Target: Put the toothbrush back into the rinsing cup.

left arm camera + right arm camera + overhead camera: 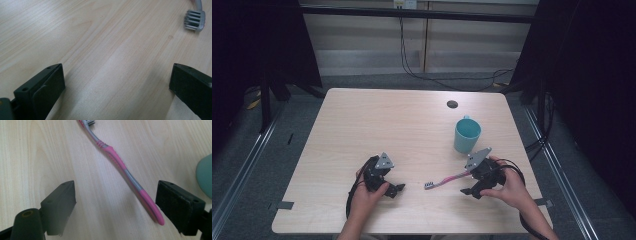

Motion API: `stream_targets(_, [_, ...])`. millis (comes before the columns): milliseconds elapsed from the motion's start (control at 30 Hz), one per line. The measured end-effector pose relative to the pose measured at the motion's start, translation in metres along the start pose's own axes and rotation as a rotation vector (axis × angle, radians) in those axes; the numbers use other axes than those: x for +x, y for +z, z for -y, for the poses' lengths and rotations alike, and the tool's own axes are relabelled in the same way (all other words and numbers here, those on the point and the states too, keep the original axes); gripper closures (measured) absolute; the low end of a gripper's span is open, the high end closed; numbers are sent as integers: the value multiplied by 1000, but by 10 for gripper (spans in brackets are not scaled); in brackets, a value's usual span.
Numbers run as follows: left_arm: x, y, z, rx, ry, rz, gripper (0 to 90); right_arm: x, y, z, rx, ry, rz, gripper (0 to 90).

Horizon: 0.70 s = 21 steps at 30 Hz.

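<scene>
Lying flat on the table [362,115], the toothbrush [120,167] rests near the front edge, between the two hands, its bristled head [195,20] turned toward the left gripper [398,190] and its pink tail toward the right gripper [468,191]. Right gripper: jaws spread wide and low over the wood, with the end of the handle lying between them, close to one jaw and apparently not touching it; nothing is held. Left gripper: jaws likewise wide, bare wood between them, the brush head well ahead and off to one side. A teal cup [467,134] stands upright just beyond the right gripper, apart from the brush. Judgement: the step in hand is the pick-up of the brush by the right gripper, likely for placing in the cup. Recommended practice: shift the gripper so the handle sits midway between the jaws, square them across the handle instead of along it, lower until the tips nearly meet the wood, then close on the thicker pink grip, where a slim, rounded handle is least likely to roll or pivot.
</scene>
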<state>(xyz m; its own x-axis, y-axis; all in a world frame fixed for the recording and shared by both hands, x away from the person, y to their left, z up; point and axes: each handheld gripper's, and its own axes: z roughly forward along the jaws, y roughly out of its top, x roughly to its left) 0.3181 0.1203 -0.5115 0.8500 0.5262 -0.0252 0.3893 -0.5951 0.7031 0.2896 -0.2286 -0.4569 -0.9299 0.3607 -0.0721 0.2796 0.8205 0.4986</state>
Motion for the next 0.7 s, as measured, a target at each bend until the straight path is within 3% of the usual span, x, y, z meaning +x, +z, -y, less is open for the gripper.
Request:
stream_targets(100, [0, 0, 0, 1, -1, 1, 0, -1, 3, -4, 29, -6, -7, 165])
stream_targets(700, [0, 0, 0, 1, 0, 0, 0, -3, 14, -32, 76, -62, -21, 178])
